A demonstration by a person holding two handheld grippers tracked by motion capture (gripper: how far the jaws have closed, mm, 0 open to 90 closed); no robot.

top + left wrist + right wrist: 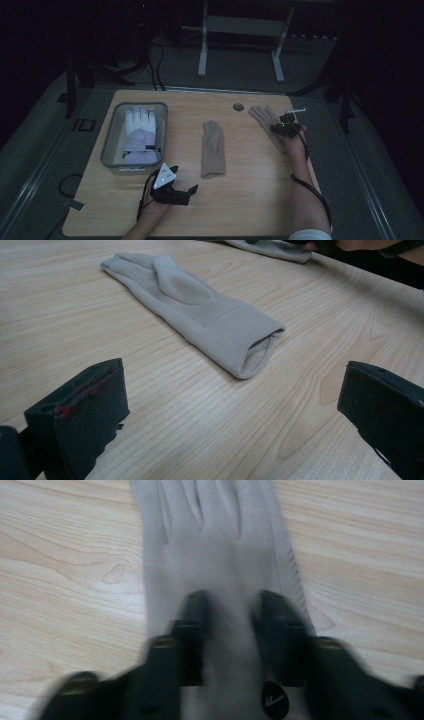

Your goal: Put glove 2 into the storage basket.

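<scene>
A beige glove [213, 147] [200, 310] lies flat mid-table, cuff toward me. A second beige glove [262, 116] [215, 545] lies at the far right, fingers pointing away. My right gripper [278, 125] [234, 610] presses down on its palm, jaws drawn close with a ridge of fabric pinched between them; this view is blurred. My left gripper [186, 179] [230, 405] hovers near the front edge, jaws wide open and empty, pointing at the middle glove's cuff. A white and lavender padded glove [139, 132] lies in a grey tray [107, 145] at the left.
A round cable hole [238, 107] sits in the wooden table [250, 200] near its far edge. The right forearm lies along the table's right side. Cables and a white frame stand on the floor beyond the table.
</scene>
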